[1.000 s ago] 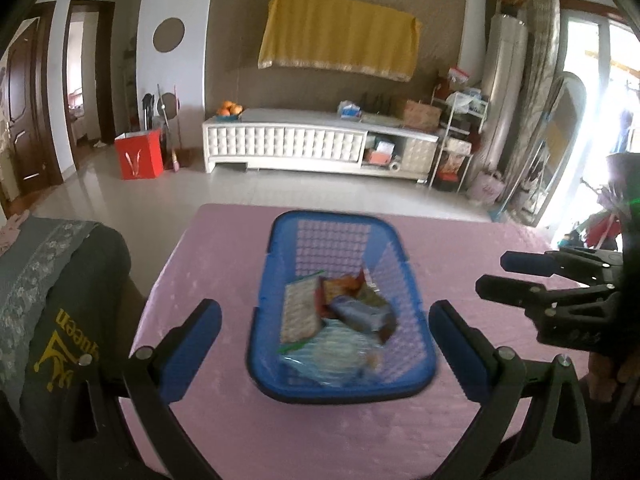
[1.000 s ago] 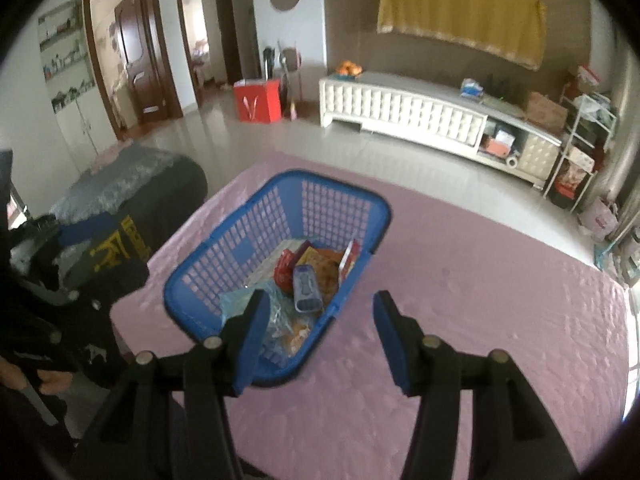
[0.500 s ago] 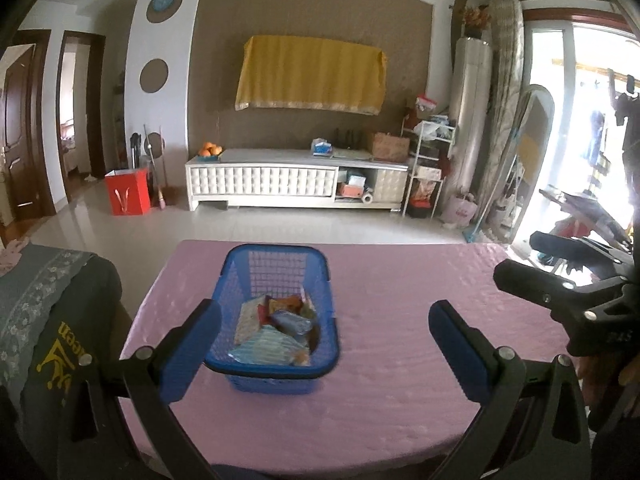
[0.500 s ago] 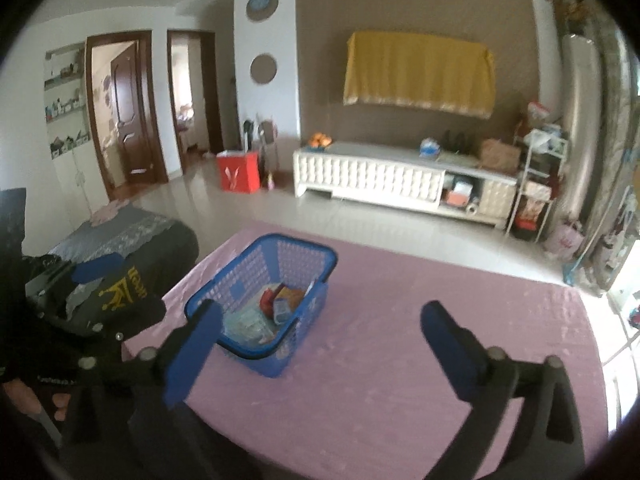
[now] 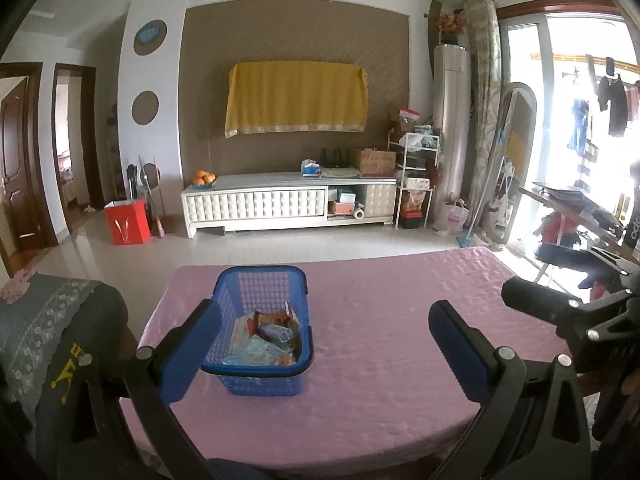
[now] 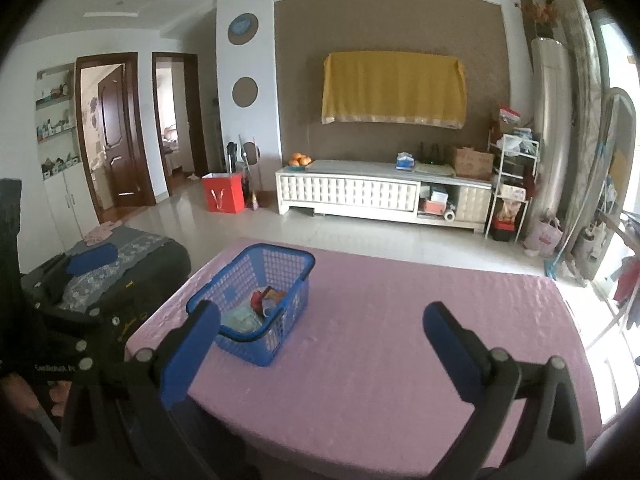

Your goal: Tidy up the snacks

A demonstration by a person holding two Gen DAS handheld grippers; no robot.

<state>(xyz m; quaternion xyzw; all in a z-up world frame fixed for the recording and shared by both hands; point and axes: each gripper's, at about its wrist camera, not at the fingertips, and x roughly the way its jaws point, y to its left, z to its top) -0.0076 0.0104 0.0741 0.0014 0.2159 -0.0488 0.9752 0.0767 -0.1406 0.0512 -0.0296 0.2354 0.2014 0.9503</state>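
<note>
A blue mesh basket (image 5: pixel 298 280) (image 6: pixel 296 268) stands on the pink tablecloth (image 5: pixel 384 344) (image 6: pixel 380 344), left of the table's middle. Several snack packets (image 5: pixel 268 340) (image 6: pixel 256 312) lie inside it. My left gripper (image 5: pixel 325 344) is open and empty, held back from the table with the basket just inside its left finger. My right gripper (image 6: pixel 322 346) is open wide with nothing between its blue pads; the basket sits ahead to its left. In the left wrist view the right gripper's black frame (image 5: pixel 568 312) shows at the right edge.
A dark chair with a grey patterned cover (image 5: pixel 48 328) (image 6: pixel 120 256) stands at the table's left. Beyond the table are tiled floor, a white low cabinet (image 5: pixel 288 204) (image 6: pixel 380 196), a red bag (image 5: pixel 127 222) and a rack (image 5: pixel 416 184). A fingertip (image 6: pixel 60 394) shows at the lower left.
Both grippers have pulled back and up from the basket, which now looks smaller and farther away. The right gripper's jaws have spread from half open to fully wide.
</note>
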